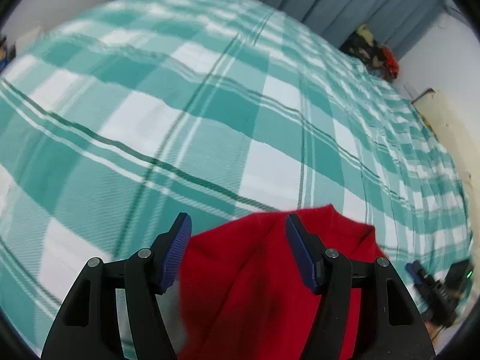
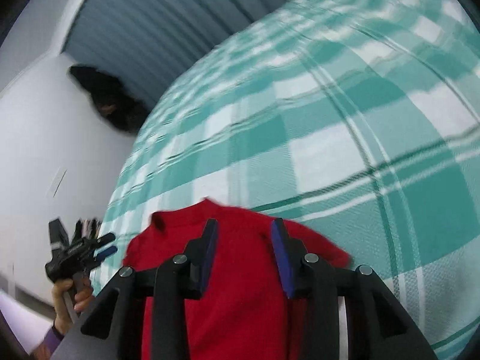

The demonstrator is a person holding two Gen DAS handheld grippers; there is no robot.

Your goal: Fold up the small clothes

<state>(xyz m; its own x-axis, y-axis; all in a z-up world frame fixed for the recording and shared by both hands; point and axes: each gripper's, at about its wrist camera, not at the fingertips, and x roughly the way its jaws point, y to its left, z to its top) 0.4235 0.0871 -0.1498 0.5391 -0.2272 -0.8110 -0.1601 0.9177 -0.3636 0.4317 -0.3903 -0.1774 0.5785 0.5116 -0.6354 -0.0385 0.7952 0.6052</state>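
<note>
A small red knitted garment (image 1: 255, 276) lies on a green and white checked bedspread (image 1: 180, 120). In the left wrist view my left gripper (image 1: 238, 225) is open above the garment, its blue pads (image 1: 177, 252) apart with red cloth showing between them. In the right wrist view the same garment (image 2: 240, 285) lies below my right gripper (image 2: 244, 228), which is open over it. The left gripper also shows in the right wrist view (image 2: 102, 244), held in a hand at the bed's left edge. The right gripper shows small at the lower right of the left wrist view (image 1: 432, 282).
A blue-grey curtain (image 1: 345, 0) hangs behind the bed. A pile of dark and red clothes (image 1: 375, 51) sits at the bed's far right corner. A dark object (image 2: 105, 99) hangs on the white wall (image 2: 45, 150) left of the bed.
</note>
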